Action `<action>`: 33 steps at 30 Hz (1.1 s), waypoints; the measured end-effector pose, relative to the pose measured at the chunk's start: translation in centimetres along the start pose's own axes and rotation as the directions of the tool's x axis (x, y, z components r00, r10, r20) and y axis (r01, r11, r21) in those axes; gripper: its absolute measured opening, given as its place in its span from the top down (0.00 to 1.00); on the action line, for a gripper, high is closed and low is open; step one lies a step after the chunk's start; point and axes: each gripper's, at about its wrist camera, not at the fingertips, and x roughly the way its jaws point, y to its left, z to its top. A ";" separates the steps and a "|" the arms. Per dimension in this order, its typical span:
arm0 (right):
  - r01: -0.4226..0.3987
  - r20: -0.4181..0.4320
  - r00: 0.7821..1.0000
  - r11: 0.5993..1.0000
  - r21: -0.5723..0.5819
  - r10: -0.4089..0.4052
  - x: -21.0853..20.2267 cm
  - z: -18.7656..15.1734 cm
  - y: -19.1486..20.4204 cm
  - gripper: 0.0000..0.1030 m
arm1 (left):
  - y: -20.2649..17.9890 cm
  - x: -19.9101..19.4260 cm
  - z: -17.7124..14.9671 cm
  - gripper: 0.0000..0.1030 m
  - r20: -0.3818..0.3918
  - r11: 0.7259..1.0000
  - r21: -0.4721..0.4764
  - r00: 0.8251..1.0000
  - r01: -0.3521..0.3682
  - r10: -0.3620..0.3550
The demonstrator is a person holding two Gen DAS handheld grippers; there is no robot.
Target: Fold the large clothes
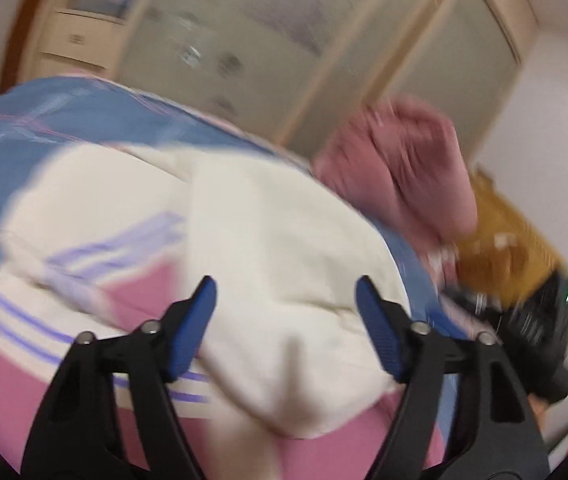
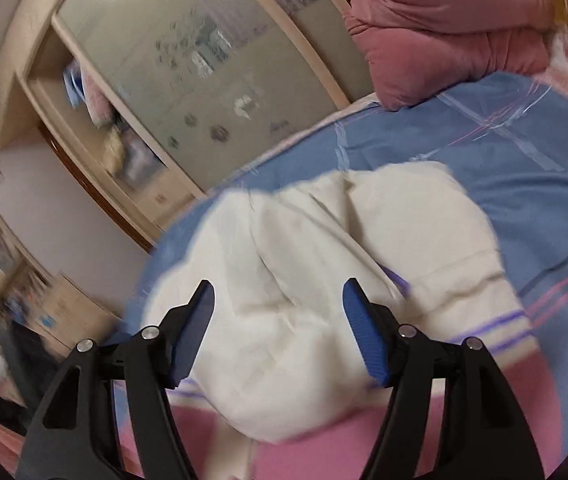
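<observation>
Two blurred views, cream garment (image 1: 284, 240) partly cut off, bedsheet (image 2: 504, 168) streaked.

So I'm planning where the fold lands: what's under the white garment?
The white garment lies on a blue bedspread and on a pink, purple-striped cloth. Whatever lies beneath its middle is covered.

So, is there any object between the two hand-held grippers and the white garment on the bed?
Nothing visible is. The white garment lies directly below the open left hand-held gripper and the open right hand-held gripper; the pink pillow sits far behind.
</observation>
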 end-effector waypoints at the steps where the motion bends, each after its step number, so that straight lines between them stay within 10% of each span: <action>1: -0.011 -0.009 1.000 1.000 0.018 0.011 0.9 0.9 0.0 0.42 | -0.9 1.8 -0.3 0.47 -0.058 1.000 0.011 0.998 0.002 -0.001; 6: -0.132 -0.175 0.975 0.991 0.022 0.134 6.3 3.2 1.5 0.44 | -0.7 9.0 -3.0 0.57 -0.253 0.997 -0.038 0.966 -0.066 0.055; 11: 0.082 -0.222 0.972 0.996 -0.019 -0.084 11.3 3.2 -1.1 0.47 | 0.0 10.1 -3.9 0.58 -0.287 0.996 -0.012 0.954 -0.090 0.083; 14: 0.100 -0.241 0.967 0.993 0.060 -0.083 12.7 1.9 -4.8 0.51 | -0.1 10.9 -4.2 0.58 -0.310 0.995 0.010 0.946 -0.101 0.099; 26: 0.028 -0.136 0.990 1.000 0.009 -0.027 7.8 0.5 -4.2 0.47 | -0.7 8.6 -4.5 0.58 -0.264 0.998 0.018 0.962 -0.067 0.070; 33: 0.070 -0.174 0.981 0.993 -0.094 -0.085 5.5 -1.7 -3.0 0.42 | -2.5 7.1 -6.0 0.39 -0.262 0.991 0.109 0.959 -0.081 0.108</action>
